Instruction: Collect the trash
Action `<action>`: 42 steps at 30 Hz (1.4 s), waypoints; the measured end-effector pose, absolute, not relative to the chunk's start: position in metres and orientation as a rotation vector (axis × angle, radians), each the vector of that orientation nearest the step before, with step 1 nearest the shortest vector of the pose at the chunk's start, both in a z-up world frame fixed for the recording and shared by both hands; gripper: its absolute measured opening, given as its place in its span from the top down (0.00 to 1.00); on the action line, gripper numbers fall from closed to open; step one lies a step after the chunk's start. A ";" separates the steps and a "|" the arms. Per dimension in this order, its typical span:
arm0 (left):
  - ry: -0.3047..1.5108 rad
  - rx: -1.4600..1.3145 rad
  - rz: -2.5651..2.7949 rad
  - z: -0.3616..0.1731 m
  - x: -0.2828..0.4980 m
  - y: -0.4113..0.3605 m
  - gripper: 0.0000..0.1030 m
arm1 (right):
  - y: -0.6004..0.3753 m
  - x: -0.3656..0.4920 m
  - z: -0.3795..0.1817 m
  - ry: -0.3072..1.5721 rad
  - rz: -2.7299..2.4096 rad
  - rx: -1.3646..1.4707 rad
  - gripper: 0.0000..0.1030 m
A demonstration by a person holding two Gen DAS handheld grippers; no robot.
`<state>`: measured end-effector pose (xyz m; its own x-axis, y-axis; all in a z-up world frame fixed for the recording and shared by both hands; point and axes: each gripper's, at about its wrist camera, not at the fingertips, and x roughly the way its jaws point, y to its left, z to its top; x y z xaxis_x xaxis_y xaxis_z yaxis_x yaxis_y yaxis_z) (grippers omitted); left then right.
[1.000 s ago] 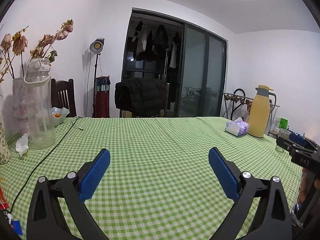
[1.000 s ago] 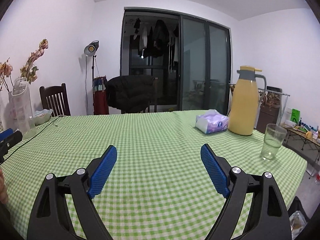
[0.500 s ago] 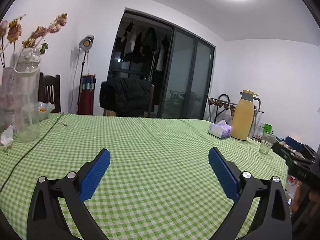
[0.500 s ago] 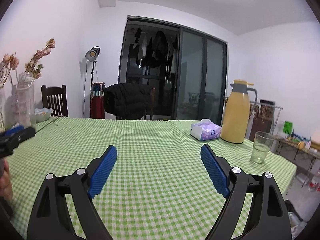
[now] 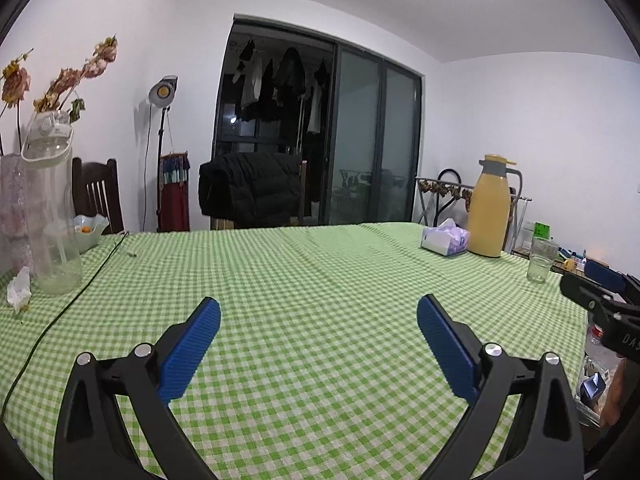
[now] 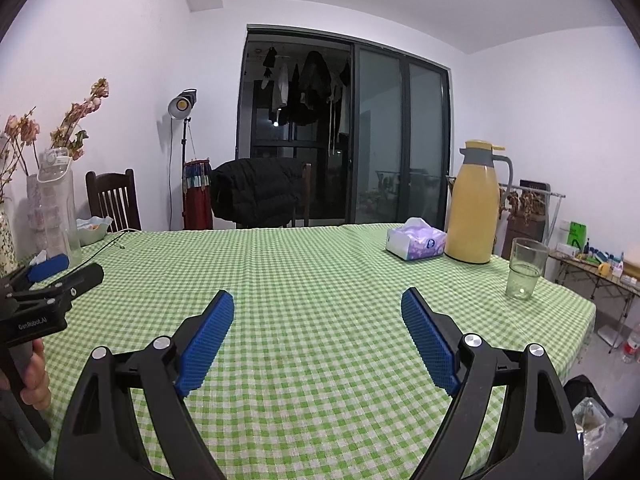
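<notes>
Left hand-held gripper (image 5: 319,312) held low over the bench (image 5: 320,264), blue pads spread wide, nothing between them. Right hand-held gripper (image 6: 317,306) likewise spread wide and holding nothing, poised over the green checked cloth. Crumpled white tissue (image 5: 18,289), the one loose scrap in sight, lying at the far left edge of the bench, just beside the base of a clear water bottle (image 5: 50,216) and well apart from both sets of pads. Behind the bottle, a vase of dried flowers (image 5: 12,200); past it, a small white bowl (image 5: 90,226) with something orange inside. Thin dark cable (image 5: 80,292) running diagonally across the left part of the cloth. On the far right of the bench, a tissue box (image 6: 416,239) just beside a yellow thermos jug (image 6: 474,204), and nearer the right edge a drinking glass (image 6: 525,269) with a little liquid at the bottom. Beyond the far edge, a wooden chair (image 6: 112,200), a second chair draped with a black jacket (image 6: 258,190), a lamp on a stand (image 6: 182,106), and dark sliding glass doors (image 6: 380,144) with clothes hanging behind. Low at the right edge of the right wrist view, beside the bench on the floor, a black bag with clear plastic inside (image 6: 592,416); contents too blurred to make out.
</notes>
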<state>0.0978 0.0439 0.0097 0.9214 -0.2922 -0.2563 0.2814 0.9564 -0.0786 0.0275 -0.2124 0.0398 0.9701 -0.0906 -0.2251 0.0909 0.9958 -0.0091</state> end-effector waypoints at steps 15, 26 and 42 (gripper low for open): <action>0.293 -0.021 -0.286 0.008 0.102 0.041 0.07 | -0.219 0.026 0.039 0.233 -0.110 0.040 0.20; 0.295 -0.018 -0.290 0.008 0.104 0.042 0.07 | -0.219 0.027 0.039 0.233 -0.113 0.038 0.20; 0.298 -0.010 -0.293 0.008 0.105 0.042 0.07 | -0.219 0.026 0.037 0.233 -0.108 0.031 0.16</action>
